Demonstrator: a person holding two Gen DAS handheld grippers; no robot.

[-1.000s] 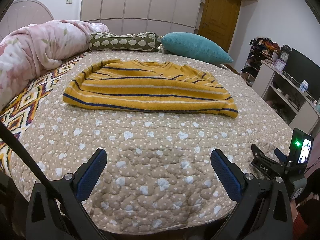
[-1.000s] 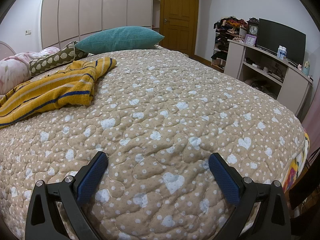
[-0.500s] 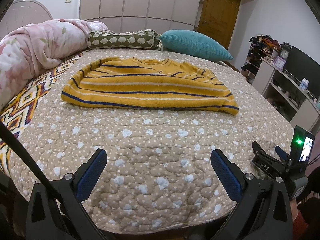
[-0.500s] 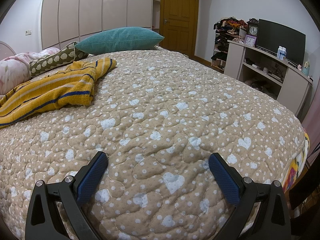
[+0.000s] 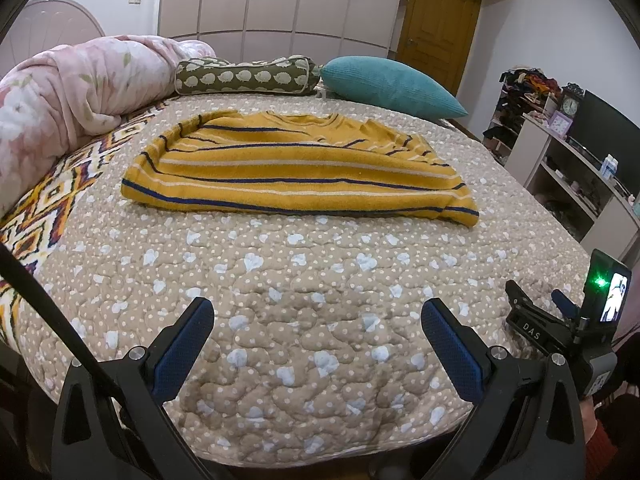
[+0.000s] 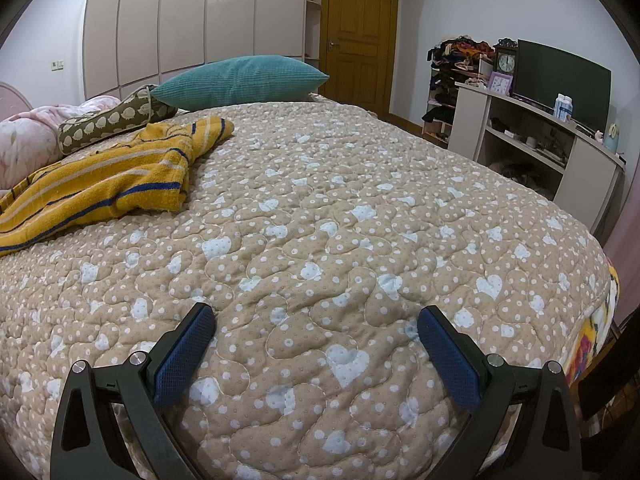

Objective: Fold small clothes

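Both wrist views look low across the bed (image 5: 320, 320) from its foot, sharing the yellow sweater (image 5: 296, 172) and teal pillow (image 6: 240, 80).

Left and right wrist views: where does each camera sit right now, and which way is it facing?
Left wrist: sits behind the open left gripper near the bed's foot, facing the yellow striped sweater head-on; the right-hand device shows at its right edge.
Right wrist: sits behind the open right gripper over the quilt, facing the door and TV shelf; only its own fingers show.
Shared: the sweater, the teal pillow and the quilt.
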